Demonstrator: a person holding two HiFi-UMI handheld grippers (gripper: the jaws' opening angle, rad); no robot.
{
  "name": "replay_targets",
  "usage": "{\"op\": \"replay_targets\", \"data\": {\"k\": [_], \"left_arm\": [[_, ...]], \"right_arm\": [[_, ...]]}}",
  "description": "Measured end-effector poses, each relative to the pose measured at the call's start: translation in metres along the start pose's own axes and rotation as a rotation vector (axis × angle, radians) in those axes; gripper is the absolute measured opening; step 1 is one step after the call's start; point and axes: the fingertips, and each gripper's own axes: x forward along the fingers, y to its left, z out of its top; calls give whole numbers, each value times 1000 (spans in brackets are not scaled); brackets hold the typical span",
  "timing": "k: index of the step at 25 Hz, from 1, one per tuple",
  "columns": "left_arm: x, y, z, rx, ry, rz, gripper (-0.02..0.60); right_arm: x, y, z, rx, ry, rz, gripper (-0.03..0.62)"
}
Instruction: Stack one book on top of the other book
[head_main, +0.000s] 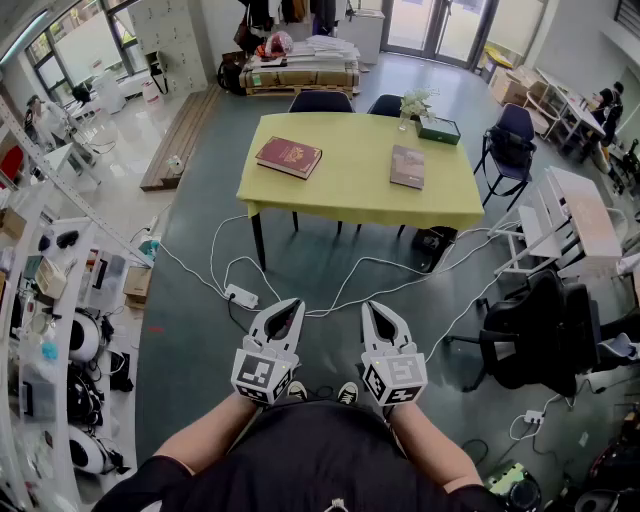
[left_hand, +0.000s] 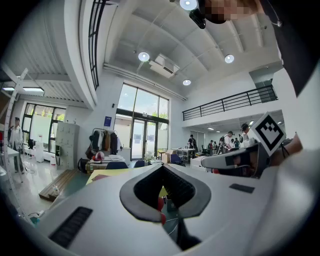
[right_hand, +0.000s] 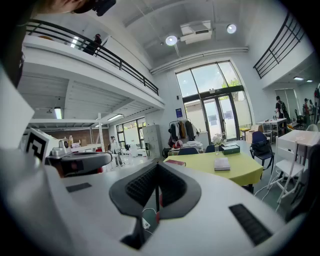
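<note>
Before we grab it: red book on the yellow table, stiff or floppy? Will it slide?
Red book looks thick with a hard cover, so probably stiff and fairly heavy. It lies flat on the yellow tablecloth, so likely slides rather than tips.

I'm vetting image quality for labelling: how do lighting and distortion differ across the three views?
Head view: even daylight, sharp, bowing at edges, yellow table clear. Left gripper view: heavy fisheye, dark corners, ceiling lights flare. Right gripper view: same fisheye, bright windows, table legible.
</note>
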Motion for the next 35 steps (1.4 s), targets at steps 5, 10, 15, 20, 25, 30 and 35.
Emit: {"op": "replay_targets", "data": {"k": [5,10,15,20,25,30,35], "left_arm": [[-2,8,-3,-16,2,4,9],[4,11,-7,-26,7,1,9],[4,20,-12,-44,9,0,10],[3,35,-15,-49,17,8,9],[1,57,-22,-57,21,11,9],[-2,90,-29,-75,21,3,9],[14,120,-38,-83,31,5,9]], "right_arm": [[3,6,-3,-13,4,1,14],[9,3,-6,-17,12,-9,14],[15,-1,-6,-2,11,-31,15],[24,2,-5,-3,17,-42,15],[41,11,-8,-8,24,-53,15],[65,18,-11,-5,37,-90,15],[92,12,-9,3,39,-112,15]]}}
